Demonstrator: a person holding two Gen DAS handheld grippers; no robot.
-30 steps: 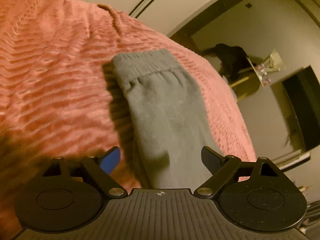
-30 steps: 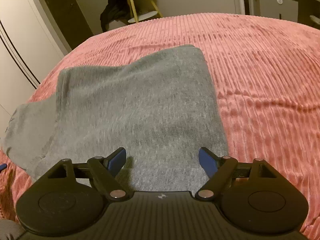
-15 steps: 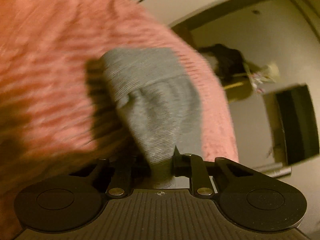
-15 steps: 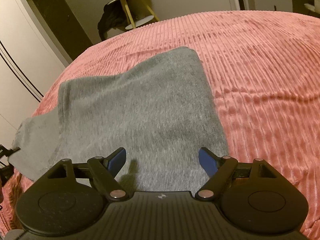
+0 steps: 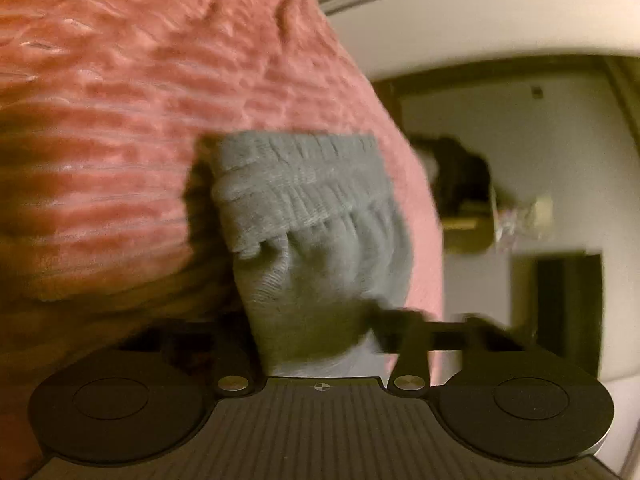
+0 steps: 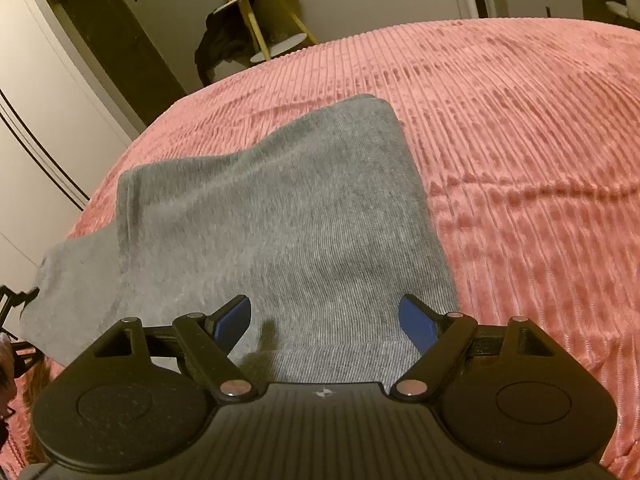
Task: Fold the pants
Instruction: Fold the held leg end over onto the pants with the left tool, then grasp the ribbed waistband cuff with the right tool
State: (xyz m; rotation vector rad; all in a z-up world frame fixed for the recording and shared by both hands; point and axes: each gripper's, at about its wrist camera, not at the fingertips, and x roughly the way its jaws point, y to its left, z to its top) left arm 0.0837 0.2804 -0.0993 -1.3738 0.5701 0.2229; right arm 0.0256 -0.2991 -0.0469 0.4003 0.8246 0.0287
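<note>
Pants (image 5: 316,216), grey, are lying on the pink bedspread (image 5: 120,120). In the left wrist view they are filling the middle of the frame, the gathered cuff (image 5: 296,176) sitting toward the top and the leg narrowing down into the left gripper (image 5: 320,340), whose jaws are pinching the cloth at the lower centre. The picture is blurring there. At the right edge a dark bundle (image 5: 460,176) is resting on a stand by the wall.

In the right wrist view the pants (image 6: 280,220) are spreading flat across the centre and lower left, folded over, one leg trailing off to the left edge. The right gripper (image 6: 326,320) is hovering at the bottom over the near edge of the cloth, jaws standing wide apart and holding nothing, blue pads (image 6: 416,322) showing. A yellow stool (image 6: 272,28) is standing at the upper left.
</note>
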